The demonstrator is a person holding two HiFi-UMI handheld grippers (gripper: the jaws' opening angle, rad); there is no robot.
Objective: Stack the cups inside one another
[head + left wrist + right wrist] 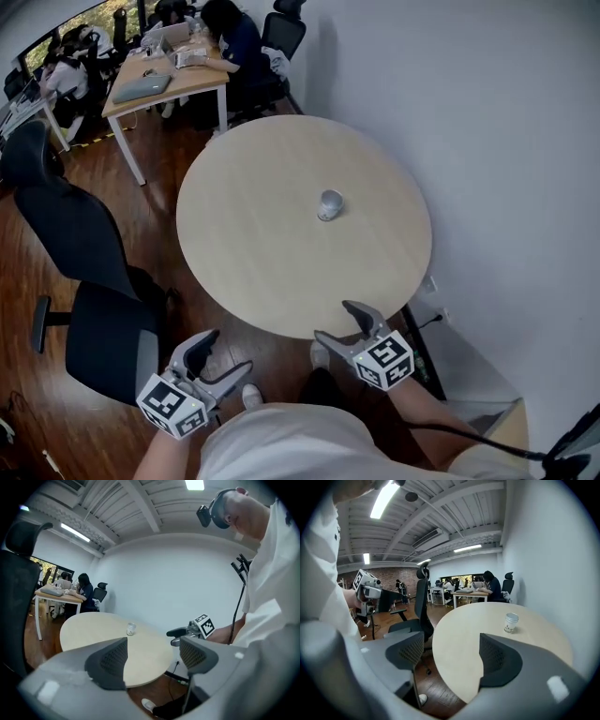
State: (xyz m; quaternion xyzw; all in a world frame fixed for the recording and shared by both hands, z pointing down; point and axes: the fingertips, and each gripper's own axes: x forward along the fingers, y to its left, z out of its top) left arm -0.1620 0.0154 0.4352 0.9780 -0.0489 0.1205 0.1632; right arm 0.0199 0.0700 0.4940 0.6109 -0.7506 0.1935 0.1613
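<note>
- Left claw [223,359]: jaws wide apart, nothing between them. It is held clear of the desk [253,244], close to the person's body.
- Right claw [339,322]: jaws wide apart and empty, just short of the near desk rim.
- Cup [330,204]: upright, well ahead of both claws and closer to the right claw's line. It may be several cups already nested; it is too small to tell.
- Risk: a long reach invites a fast approach, and a jaw striking the cup wall would likely tip or slide it.
</note>
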